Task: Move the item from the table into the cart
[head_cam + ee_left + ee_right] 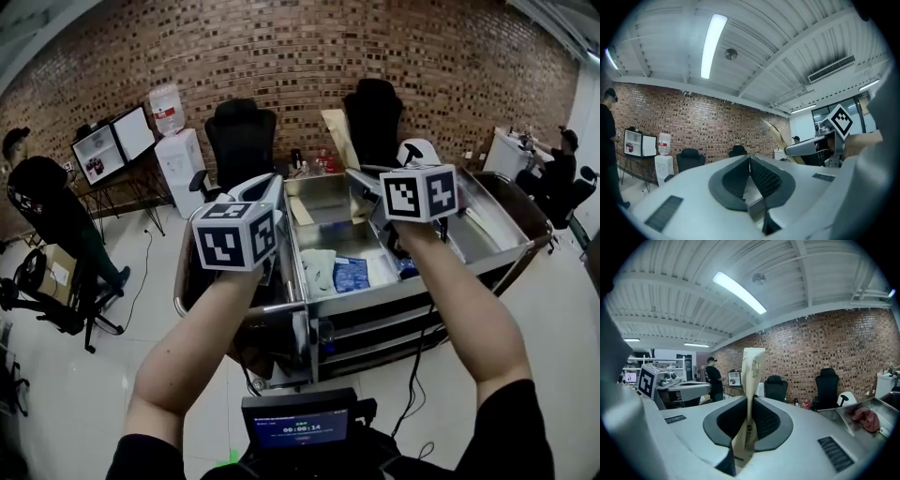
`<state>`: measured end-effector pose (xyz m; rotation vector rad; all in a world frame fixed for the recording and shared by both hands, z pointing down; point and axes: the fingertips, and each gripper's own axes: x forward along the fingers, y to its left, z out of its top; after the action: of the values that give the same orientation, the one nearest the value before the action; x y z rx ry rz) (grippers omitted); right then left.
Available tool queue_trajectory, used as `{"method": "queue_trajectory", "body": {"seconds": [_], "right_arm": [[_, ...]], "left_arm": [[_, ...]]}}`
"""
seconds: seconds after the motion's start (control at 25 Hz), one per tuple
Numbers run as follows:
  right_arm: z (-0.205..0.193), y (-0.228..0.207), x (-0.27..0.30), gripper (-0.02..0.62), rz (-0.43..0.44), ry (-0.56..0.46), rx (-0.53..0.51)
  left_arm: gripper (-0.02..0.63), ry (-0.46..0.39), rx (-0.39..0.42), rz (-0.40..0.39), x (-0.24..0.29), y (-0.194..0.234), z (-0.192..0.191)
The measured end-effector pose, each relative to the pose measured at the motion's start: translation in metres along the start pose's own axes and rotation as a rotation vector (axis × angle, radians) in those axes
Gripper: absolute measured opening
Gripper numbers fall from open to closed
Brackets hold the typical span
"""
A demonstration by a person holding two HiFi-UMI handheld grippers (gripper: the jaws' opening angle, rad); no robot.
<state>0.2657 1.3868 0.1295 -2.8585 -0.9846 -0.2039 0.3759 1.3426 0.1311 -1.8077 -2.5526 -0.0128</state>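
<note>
1. The pouch [753, 373] is flat, tan and paper-like, with dark print down one face and a square-cut top. It stands upright over the far end of the cart [450, 272].
2. The right gripper [749, 401] pinches the pouch's lower part between ribbed dark pads. The pouch's bottom edge is lost down between the jaws.
3. The left gripper [750, 161] has its jaws together with nothing between them. It is held over the cart's left edge.
4. The cart is bright sheet steel with shallow trays. A pale cloth [319, 267] and a blue packet [353, 274] lie in it.
</note>
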Motion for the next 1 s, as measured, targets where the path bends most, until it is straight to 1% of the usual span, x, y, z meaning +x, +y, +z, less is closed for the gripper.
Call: {"method": "queue_trajectory", "body": {"seconds": [0.08,0.24,0.4,0.56,0.72,0.84,1.0], "right_arm": [[0.004,-0.015,0.037,0.017,-0.018,0.028,0.0],[-0.007,-0.042,0.095,0.017,-0.035,0.074,-0.01],[-0.029,-0.071,0.148,0.017,-0.041,0.147,0.022],[-0.045,-0.089,0.182,0.017,-0.039,0.223,0.053],[-0.087,-0.12,0.216,0.017,-0.024,0.338,0.078],[-0.108,-0.144,0.245,0.017,-0.021,0.409,0.109],[-0.152,-0.165,0.283,0.017,0.012,0.579,0.111]], "left_arm": [[0.005,0.013,0.003,-0.004,0.019,0.03,-0.001],[0.005,0.027,0.034,-0.001,0.054,0.069,-0.017],[0.005,0.033,0.005,0.021,0.088,0.098,-0.035],[0.005,0.063,-0.014,0.041,0.105,0.116,-0.041],[0.005,0.157,-0.033,0.06,0.141,0.135,-0.083],[0.005,0.215,-0.069,0.094,0.168,0.16,-0.104],[0.005,0.293,-0.136,0.123,0.201,0.19,-0.141]]}}
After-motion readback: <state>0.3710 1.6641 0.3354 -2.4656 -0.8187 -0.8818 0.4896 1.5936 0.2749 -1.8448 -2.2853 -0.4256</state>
